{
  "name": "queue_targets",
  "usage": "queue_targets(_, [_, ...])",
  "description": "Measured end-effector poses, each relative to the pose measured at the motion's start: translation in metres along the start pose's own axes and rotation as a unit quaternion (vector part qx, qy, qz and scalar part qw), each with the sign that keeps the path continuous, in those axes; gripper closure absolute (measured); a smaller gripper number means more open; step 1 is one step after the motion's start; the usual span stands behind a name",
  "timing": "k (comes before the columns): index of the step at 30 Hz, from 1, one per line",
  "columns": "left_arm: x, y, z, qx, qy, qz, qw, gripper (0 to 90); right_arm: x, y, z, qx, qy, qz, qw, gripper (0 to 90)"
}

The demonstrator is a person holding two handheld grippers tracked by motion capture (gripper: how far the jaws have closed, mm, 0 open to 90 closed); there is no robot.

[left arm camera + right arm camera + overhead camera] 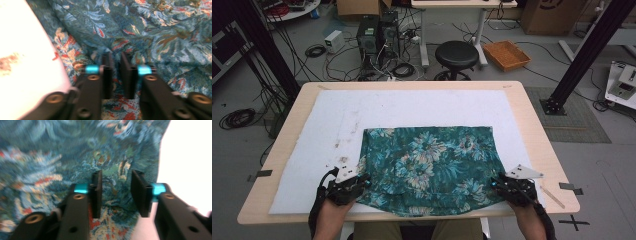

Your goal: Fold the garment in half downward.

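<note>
The flowered cloth (429, 167) lies on the white mat (312, 150) at the desk's (532, 125) near edge, apparently folded once; further folds seem left. The left tongs (117, 75) are nearly pressed together, pinching cloth at its near left corner. The right tongs (116, 195) stand spread over the right corner, gripping nothing yet. Blur hides how much fabric sits between the left pair.

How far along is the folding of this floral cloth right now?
Done: the teal floral cloth lies spread on the white mat, apparently already doubled, with a layered near edge. In hand: the left gripper has nearly shut on a ridge of fabric at the near-left corner; the right gripper stands apart over the near-right corner, cloth between its jaws, not yet pinched. Left: likely closing the right grip, then lifting and folding.
</note>
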State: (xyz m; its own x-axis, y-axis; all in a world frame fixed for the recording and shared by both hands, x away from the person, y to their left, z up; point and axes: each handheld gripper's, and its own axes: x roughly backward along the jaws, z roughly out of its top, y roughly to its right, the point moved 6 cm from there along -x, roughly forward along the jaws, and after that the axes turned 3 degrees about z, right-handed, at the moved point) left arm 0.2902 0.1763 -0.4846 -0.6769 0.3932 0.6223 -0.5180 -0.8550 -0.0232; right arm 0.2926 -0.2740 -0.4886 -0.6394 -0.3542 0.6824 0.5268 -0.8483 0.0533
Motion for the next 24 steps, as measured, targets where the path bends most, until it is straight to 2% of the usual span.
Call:
queue_targets(1, [0.004,0.0,0.001,-0.01,0.007,0.0,0.9999,86.1,0.0,-0.002,0.001,0.011,-0.001,-0.001,0.9999,82.1])
queue_targets(2, [0.004,0.0,0.001,-0.01,0.007,0.0,0.9999,86.4,0.001,-0.004,0.002,0.024,-0.005,-0.005,0.9997,87.5])
queue_targets(3, [0.006,-0.001,0.002,-0.013,0.011,-0.001,0.9999,86.4,0.001,-0.005,0.003,0.037,-0.007,-0.008,0.9993,88.8])
queue_targets(6, [0.013,-0.002,0.005,-0.01,0.028,-0.01,0.9995,86.4,0.004,-0.009,0.004,0.039,-0.003,0.001,0.9992,89.5])
queue_targets(7, [0.018,-0.004,0.006,0.005,0.036,-0.024,0.999,86.4,0.008,-0.01,0.005,0.037,0.004,0.005,0.9993,89.6])
queue_targets(8, [0.018,-0.004,0.006,0.005,0.036,-0.024,0.999,86.4,0.008,-0.01,0.005,0.037,0.004,0.005,0.9993,89.6])
queue_targets(9, [0.02,-0.005,0.006,0.01,0.037,-0.031,0.9988,86.4,0.017,-0.011,0.009,0.033,0.02,0.011,0.9992,89.7])
queue_targets(10, [0.023,-0.006,0.005,0.017,0.038,-0.039,0.9984,86.4,0.017,-0.011,0.009,0.033,0.02,0.011,0.9992,89.7])
queue_targets(11, [0.025,-0.007,0.004,0.024,0.038,-0.047,0.9979,86.3,0.027,-0.013,0.011,0.025,0.03,0.013,0.9992,89.7])
queue_targets(16, [0.03,-0.013,-0.004,0.058,0.029,-0.068,0.9956,86.4,0.04,-0.011,0.009,0.019,0.031,0.015,0.9992,89.9])
queue_targets(17, [0.029,-0.014,-0.006,0.061,0.024,-0.068,0.9955,86.4,0.042,-0.01,0.008,0.016,0.03,0.014,0.9993,89.8])
queue_targets(18, [0.028,-0.015,-0.008,0.059,0.015,-0.07,0.9957,86.2,0.04,-0.008,0.002,0.008,0.016,0.019,0.9997,89.8])
queue_targets(20, [0.022,-0.012,-0.013,0.054,-0.005,-0.075,0.9958,85.6,0.036,-0.007,-0.002,0.009,0.007,0.02,0.9997,89.7])
queue_targets(22, [0.018,-0.009,-0.015,0.048,-0.012,-0.063,0.9968,76.9,0.026,-0.006,-0.009,0.01,-0.01,0.019,0.9997,88.8])
queue_targets(23, [0.017,-0.009,-0.014,0.047,-0.008,-0.059,0.9971,65.1,0.021,-0.003,-0.012,0.005,-0.014,0.02,0.9997,80.2])
queue_targets(24, [0.018,-0.01,-0.011,0.046,-0.001,-0.052,0.9976,65.1,0.021,-0.003,-0.012,0.005,-0.014,0.02,0.9997,80.2])
